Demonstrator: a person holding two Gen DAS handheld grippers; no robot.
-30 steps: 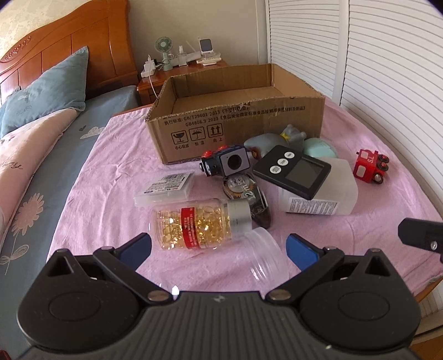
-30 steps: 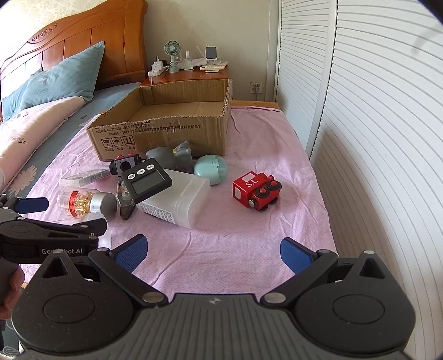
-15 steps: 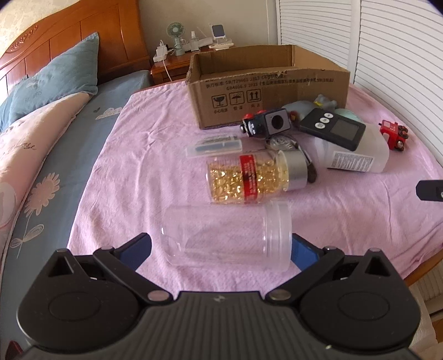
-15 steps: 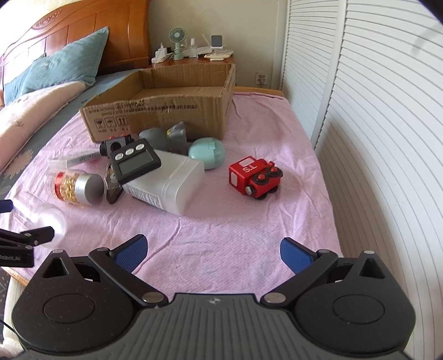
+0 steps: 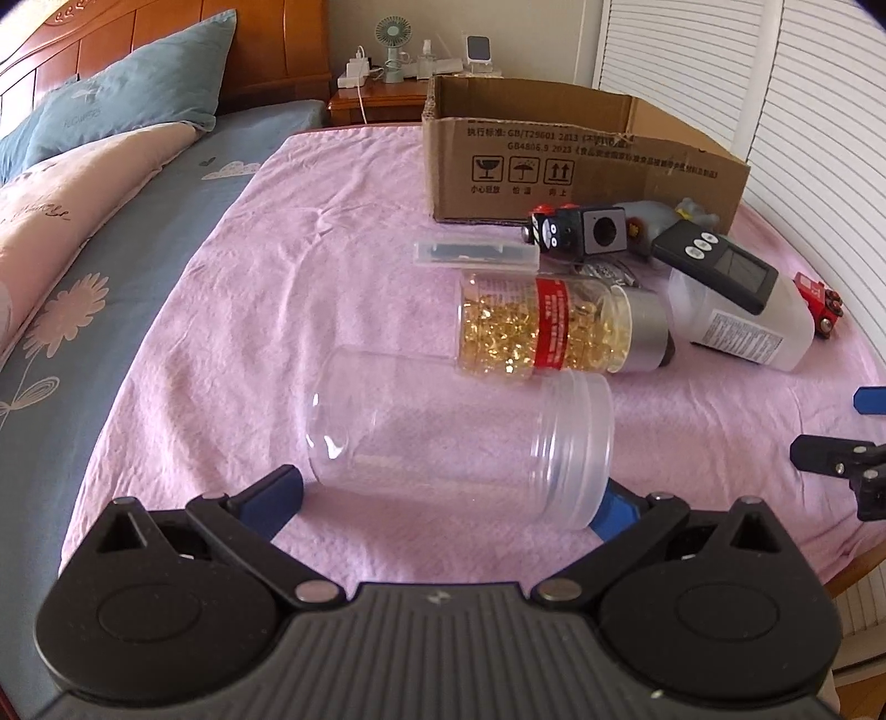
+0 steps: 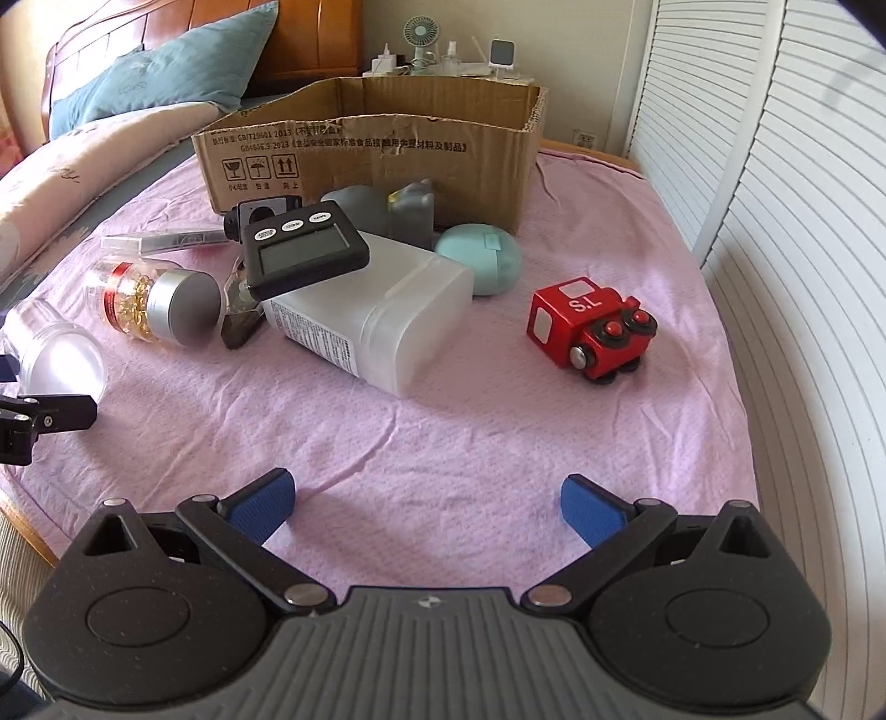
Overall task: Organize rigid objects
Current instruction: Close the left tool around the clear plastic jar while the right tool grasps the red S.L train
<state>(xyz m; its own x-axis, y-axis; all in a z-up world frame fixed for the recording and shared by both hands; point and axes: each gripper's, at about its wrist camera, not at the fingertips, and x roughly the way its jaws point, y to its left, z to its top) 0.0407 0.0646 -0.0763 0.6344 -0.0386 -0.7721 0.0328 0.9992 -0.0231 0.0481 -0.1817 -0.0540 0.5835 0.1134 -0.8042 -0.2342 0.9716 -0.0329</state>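
From the left wrist camera, a pink cloth (image 5: pixel 343 288) covers the table. The cardboard box (image 5: pixel 554 166) stands open at the far side of it, and it is the landmark here. Well in front of the box, a clear empty jar (image 5: pixel 459 437) lies on its side. The left gripper (image 5: pixel 448 498) has its blue fingers (image 5: pixel 274 493) wide apart, one at each end of the jar, very near it, but I cannot tell if they touch. Between the jar and the box lies a bottle of yellow capsules (image 5: pixel 559 327) with a silver cap. A flat clear case (image 5: pixel 476 255) lies nearer the box. A black timer (image 5: pixel 720 266) leans on a white plastic bottle (image 5: pixel 747 327), in front of the box and to the right. Left of the box is a bed with a blue pillow (image 5: pixel 127 105). Behind the box is a wooden nightstand (image 5: pixel 376 102) with a small green fan (image 5: pixel 390 44).

From the right wrist camera, the right gripper (image 6: pixel 426 507) has its fingers wide apart and holds nothing over the pink cloth. A red toy train (image 6: pixel 590 329) stands in front of the box's right corner. A mint green case (image 6: pixel 482 257) lies just by the box. White slatted doors (image 6: pixel 775 166) fill the right side of the room.
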